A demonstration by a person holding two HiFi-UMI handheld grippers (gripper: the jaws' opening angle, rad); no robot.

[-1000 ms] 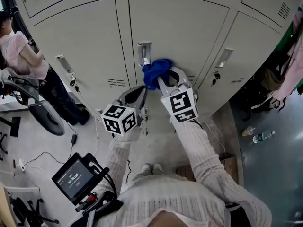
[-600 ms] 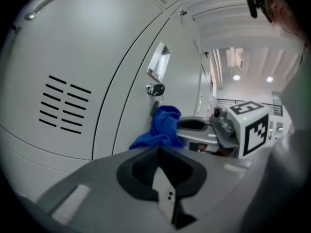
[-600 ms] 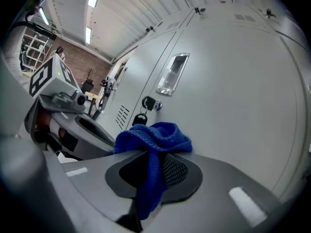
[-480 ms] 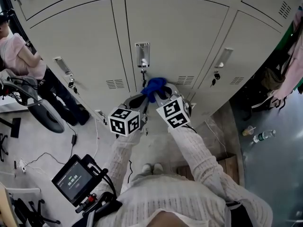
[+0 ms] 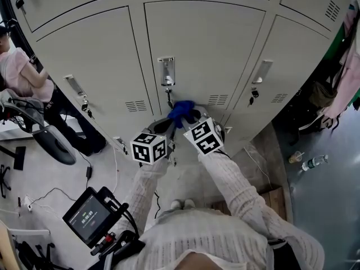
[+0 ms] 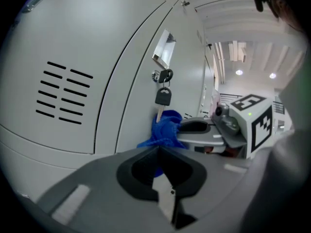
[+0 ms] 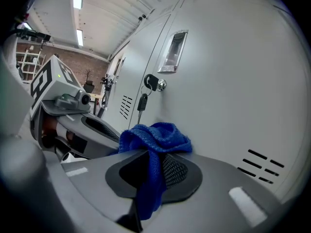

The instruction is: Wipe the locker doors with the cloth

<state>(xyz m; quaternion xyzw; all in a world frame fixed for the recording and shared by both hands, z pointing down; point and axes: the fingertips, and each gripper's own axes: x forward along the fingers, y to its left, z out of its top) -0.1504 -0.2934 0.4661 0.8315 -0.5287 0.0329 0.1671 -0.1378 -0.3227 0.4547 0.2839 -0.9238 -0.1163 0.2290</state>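
A blue cloth (image 5: 180,110) (image 7: 154,141) (image 6: 164,130) is pressed against the lower part of the middle grey locker door (image 5: 208,55), just below its handle (image 5: 165,72) and hanging key (image 6: 162,97). My right gripper (image 5: 188,117) (image 7: 146,178) is shut on the cloth, which bunches out past its jaws. My left gripper (image 5: 164,127) (image 6: 160,178) hangs right beside it on the left, jaws shut with nothing between them, close to the door.
Neighbouring locker doors (image 5: 90,66) (image 5: 281,72) flank the middle one, each with a handle, a key and vent slots (image 5: 136,106). A person (image 5: 22,77) stands at far left by a chair (image 5: 48,139). A screen (image 5: 90,215) sits at lower left; bottles (image 5: 312,162) lie on the floor at right.
My right gripper has carried the cloth down the middle door, from beside the handle to below the key. The left gripper moved little.
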